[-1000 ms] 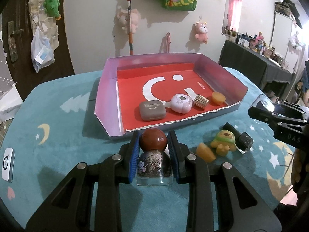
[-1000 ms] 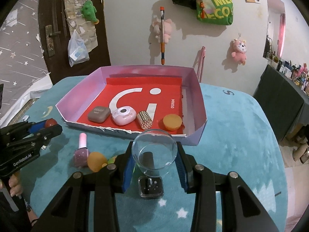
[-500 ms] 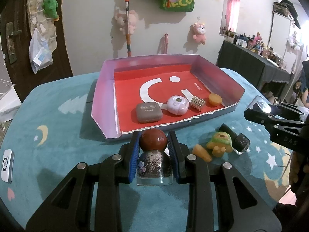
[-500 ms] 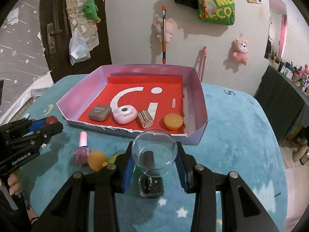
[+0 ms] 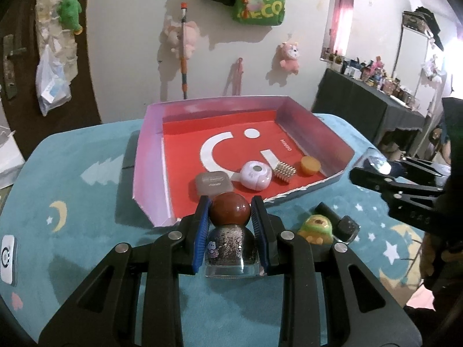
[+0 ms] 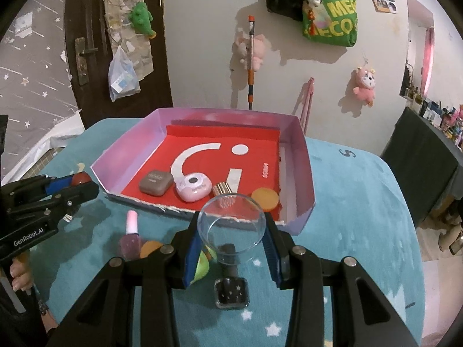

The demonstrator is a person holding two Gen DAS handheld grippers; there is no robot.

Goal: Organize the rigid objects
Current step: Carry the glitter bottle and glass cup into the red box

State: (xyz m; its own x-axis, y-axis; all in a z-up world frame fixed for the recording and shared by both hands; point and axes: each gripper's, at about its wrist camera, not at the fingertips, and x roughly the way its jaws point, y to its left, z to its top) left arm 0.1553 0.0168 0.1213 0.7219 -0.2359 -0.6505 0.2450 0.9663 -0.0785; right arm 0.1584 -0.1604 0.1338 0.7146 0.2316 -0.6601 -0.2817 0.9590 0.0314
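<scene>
My left gripper (image 5: 230,217) is shut on a glitter nail polish bottle (image 5: 230,244) with a round dark red cap, held just before the near left corner of the pink tray (image 5: 149,170). My right gripper (image 6: 231,238) is shut on a clear round glass cup (image 6: 231,222), held above the table near the tray's front edge (image 6: 298,219). In the tray lie a brown case (image 6: 154,182), a pale pink round case (image 6: 194,186), a spiky metal piece (image 5: 284,170) and an orange disc (image 6: 264,198).
On the teal cloth before the tray are a pink-capped polish bottle (image 6: 130,237), a black polish bottle (image 6: 231,287), a green and yellow toy (image 5: 315,230) and an orange piece (image 6: 150,247). A white device (image 5: 7,256) lies at the left edge.
Both grippers have lifted and moved closer to the tray with their objects still held. The left one has shifted right toward the tray's front.
</scene>
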